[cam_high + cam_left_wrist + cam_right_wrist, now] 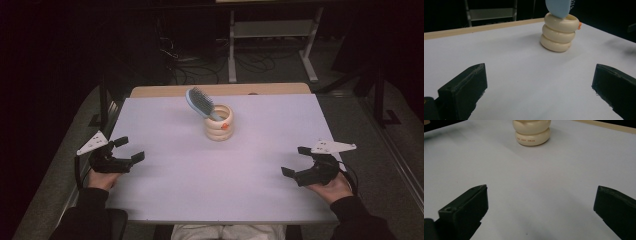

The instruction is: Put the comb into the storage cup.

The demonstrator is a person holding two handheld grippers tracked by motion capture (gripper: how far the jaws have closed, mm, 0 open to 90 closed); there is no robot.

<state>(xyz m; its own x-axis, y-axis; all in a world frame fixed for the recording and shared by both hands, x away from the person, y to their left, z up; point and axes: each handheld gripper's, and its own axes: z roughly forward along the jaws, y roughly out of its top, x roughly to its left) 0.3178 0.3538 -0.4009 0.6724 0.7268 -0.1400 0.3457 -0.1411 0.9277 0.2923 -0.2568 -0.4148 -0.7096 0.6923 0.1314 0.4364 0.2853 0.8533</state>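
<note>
Leaning up-left from the cream holder [220, 125], hairbrush [199, 101], bristles seemingly rightward, both claws apart.

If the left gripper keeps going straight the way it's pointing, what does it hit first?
Probably the cream ringed holder with the blue hairbrush in it, slightly right of centre; only bare white table lies before it.

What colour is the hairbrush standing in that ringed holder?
The hairbrush is light blue with dark bristles, clearest in the high view.
</note>
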